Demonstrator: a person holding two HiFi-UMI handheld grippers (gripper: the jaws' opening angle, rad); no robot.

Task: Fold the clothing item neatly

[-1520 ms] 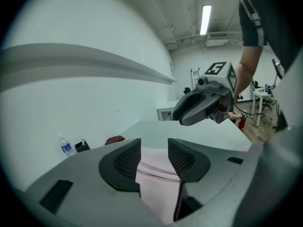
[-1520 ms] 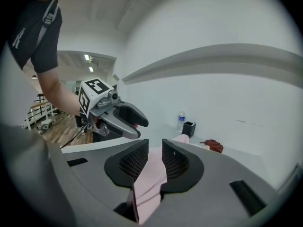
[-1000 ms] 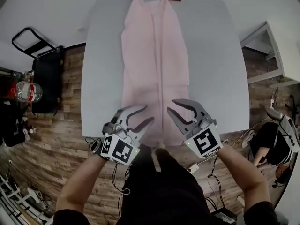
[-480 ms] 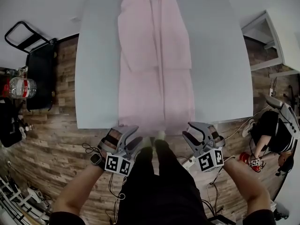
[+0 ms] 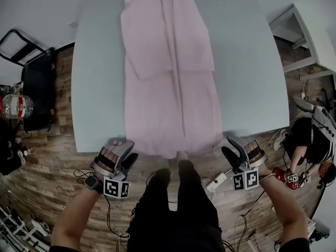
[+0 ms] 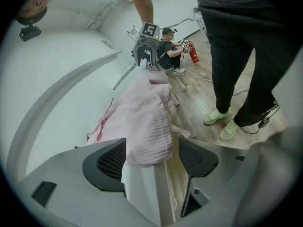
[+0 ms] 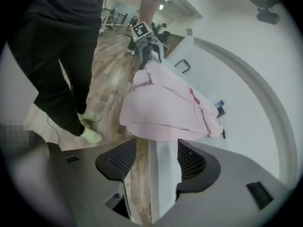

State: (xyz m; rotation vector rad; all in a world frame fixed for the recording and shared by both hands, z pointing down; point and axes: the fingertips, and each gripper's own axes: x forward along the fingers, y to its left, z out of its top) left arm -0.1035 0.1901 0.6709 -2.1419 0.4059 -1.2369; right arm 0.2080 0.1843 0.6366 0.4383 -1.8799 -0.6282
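The long, soft pink garment point(image 5: 170, 83) lies lengthwise down the grey table point(image 5: 252, 88), with its near hem at the edge, and the left gripper point(image 5: 122, 150) and right gripper point(image 5: 233, 150) wait one by each hem corner, jaws just spread wide and pinching nothing.

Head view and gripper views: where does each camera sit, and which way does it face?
Head view: on the person's head, facing steeply down at the pink garment on the table; shows forearms, legs, left gripper, right gripper.
Left gripper view: on that gripper, along its just-opening jaws; table edge and garment corner between them, ungripped; legs show.
Right gripper view: likewise from the other corner; jaws just opening, table edge between them.
Shared: both gripper views show the garment and the opposite gripper.
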